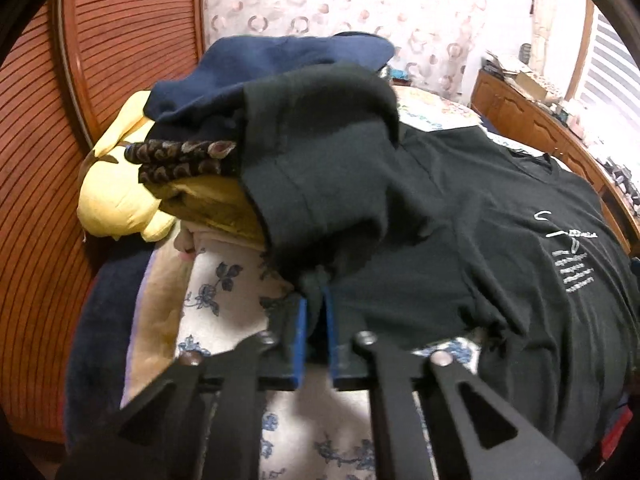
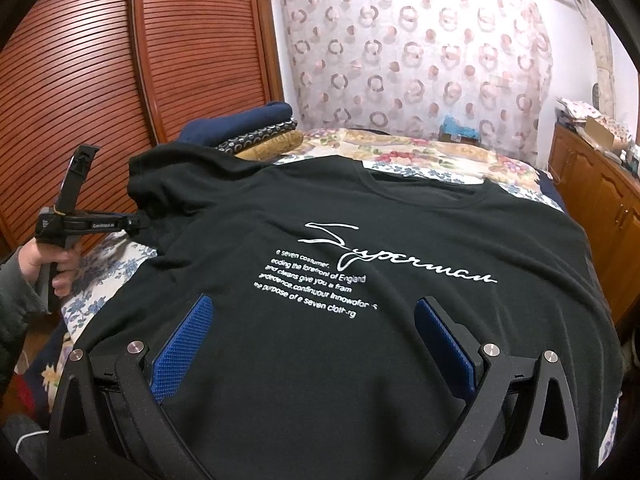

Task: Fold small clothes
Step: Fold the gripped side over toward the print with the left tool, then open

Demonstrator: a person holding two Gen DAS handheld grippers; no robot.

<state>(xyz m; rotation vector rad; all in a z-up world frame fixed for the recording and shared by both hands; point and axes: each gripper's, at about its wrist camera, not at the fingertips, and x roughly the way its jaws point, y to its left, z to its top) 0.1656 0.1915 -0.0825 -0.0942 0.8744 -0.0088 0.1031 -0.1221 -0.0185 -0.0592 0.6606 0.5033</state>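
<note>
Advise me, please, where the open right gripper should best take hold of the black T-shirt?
Probably the T-shirt's right sleeve edge, approached from the right side. The left gripper already pinches the opposite sleeve, while the right gripper hangs open over the flat chest, which offers no fold to pinch.

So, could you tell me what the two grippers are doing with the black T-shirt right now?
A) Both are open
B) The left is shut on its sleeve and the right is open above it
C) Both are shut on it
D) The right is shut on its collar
B: the left gripper pinches the sleeve of the black T-shirt between its jaws, while the right gripper has its jaws spread wide over the shirt front.
</note>
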